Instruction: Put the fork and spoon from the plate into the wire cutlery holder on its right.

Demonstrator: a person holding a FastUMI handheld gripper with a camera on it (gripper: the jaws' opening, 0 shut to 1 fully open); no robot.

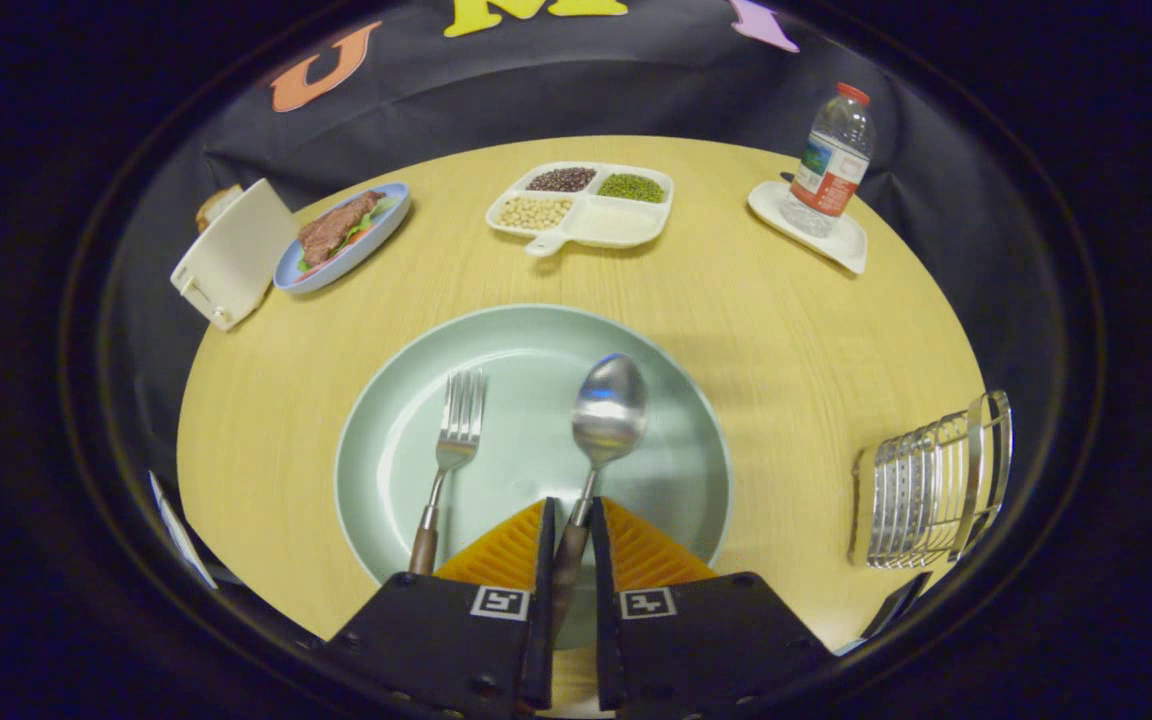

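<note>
A pale green plate (676,400) lies on the round wooden table just ahead of my fingers. On it lie a fork (454,445) and a spoon (608,412), both with brown handles. My gripper (572,525) is shut on the spoon's handle, with both fingers pressing its sides. The spoon's bowl points away from me, over the plate's middle. The fork lies to the left of the fingers, tines pointing away. The wire cutlery holder (931,490) stands on the table to the right of the plate, apart from it.
Beyond the plate stands a white divided tray (626,225) with beans and grains. A blue plate of food (341,240) and a white toaster (231,255) are at the far left. A water bottle (831,160) stands on a white tray (841,245) at the far right.
</note>
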